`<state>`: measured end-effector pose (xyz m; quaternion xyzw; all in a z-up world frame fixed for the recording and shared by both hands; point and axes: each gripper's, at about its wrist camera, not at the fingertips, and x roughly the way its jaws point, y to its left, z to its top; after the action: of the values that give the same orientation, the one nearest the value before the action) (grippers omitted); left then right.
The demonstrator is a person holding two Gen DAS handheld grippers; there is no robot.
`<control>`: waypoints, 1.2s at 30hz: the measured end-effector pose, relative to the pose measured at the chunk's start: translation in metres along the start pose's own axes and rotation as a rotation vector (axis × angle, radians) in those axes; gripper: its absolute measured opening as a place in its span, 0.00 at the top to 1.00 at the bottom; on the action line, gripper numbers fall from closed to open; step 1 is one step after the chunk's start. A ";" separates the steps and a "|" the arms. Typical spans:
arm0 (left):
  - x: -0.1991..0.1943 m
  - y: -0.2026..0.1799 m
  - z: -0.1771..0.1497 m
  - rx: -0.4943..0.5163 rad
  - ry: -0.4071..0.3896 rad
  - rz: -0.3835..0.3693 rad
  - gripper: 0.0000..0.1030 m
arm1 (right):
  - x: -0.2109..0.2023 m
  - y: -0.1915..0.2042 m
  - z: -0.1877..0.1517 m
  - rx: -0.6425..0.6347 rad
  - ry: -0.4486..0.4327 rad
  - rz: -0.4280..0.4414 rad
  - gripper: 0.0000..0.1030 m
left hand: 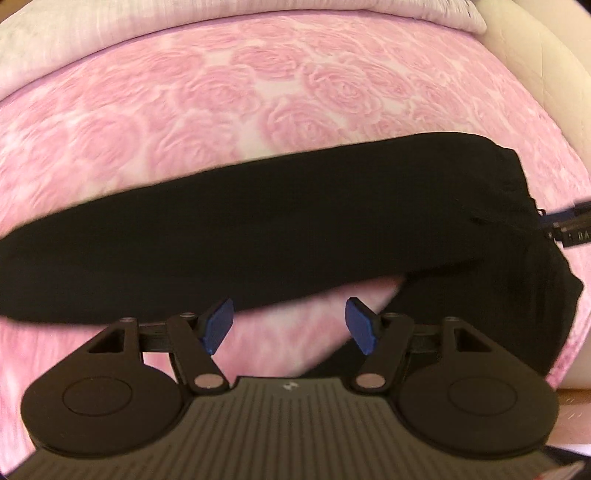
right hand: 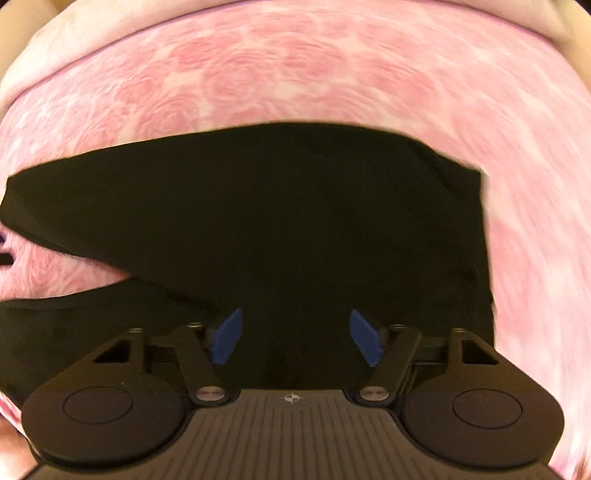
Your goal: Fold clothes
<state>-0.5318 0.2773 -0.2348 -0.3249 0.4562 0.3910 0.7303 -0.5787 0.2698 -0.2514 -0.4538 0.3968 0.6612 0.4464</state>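
Observation:
A pair of black trousers (left hand: 280,225) lies spread on a pink rose-patterned bedspread (left hand: 258,92), one leg stretching left and the other running down toward the right. My left gripper (left hand: 290,326) is open and empty, over the pink gap between the two legs, near the leg's lower edge. In the right wrist view the black trousers (right hand: 295,221) fill the middle, the waist end to the right. My right gripper (right hand: 295,336) is open and empty, just above the black cloth. The right gripper's body (left hand: 570,225) shows at the right edge of the left wrist view.
The pink bedspread (right hand: 295,74) surrounds the trousers on all sides. A pale pink folded quilt (left hand: 406,14) lies along the far edge of the bed. A cream padded bed frame (left hand: 546,74) stands at the far right.

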 end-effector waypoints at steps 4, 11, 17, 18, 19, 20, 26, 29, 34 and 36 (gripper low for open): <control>0.036 0.006 0.037 0.058 0.004 -0.025 0.44 | 0.025 -0.007 0.050 -0.147 -0.028 0.036 0.42; 0.085 0.024 0.091 0.200 0.027 -0.030 0.44 | 0.064 -0.020 0.129 -0.382 -0.044 0.048 0.41; 0.115 0.058 0.117 0.332 0.094 -0.001 0.44 | 0.097 -0.041 0.171 -0.477 0.040 0.059 0.36; 0.119 0.062 0.119 0.355 0.109 0.004 0.44 | 0.101 -0.044 0.172 -0.483 0.059 0.062 0.36; 0.124 0.067 0.119 0.380 0.128 0.013 0.44 | 0.105 -0.048 0.171 -0.485 0.077 0.063 0.36; 0.129 0.071 0.120 0.401 0.151 0.021 0.44 | 0.108 -0.051 0.170 -0.486 0.095 0.063 0.36; 0.134 0.086 0.111 0.434 0.190 -0.025 0.80 | 0.111 -0.058 0.158 -0.470 0.140 0.080 0.90; 0.121 0.084 0.105 0.463 0.160 0.007 0.96 | 0.097 -0.054 0.149 -0.492 0.092 0.054 0.99; 0.062 0.073 0.071 0.426 0.032 0.085 0.97 | 0.048 -0.040 0.113 -0.538 -0.068 -0.068 1.00; 0.028 0.066 0.048 0.382 -0.024 0.112 0.97 | 0.016 -0.032 0.086 -0.561 -0.155 -0.132 1.00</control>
<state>-0.5610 0.3566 -0.2506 -0.1499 0.5305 0.3412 0.7613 -0.5724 0.3624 -0.2473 -0.5324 0.1329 0.7473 0.3749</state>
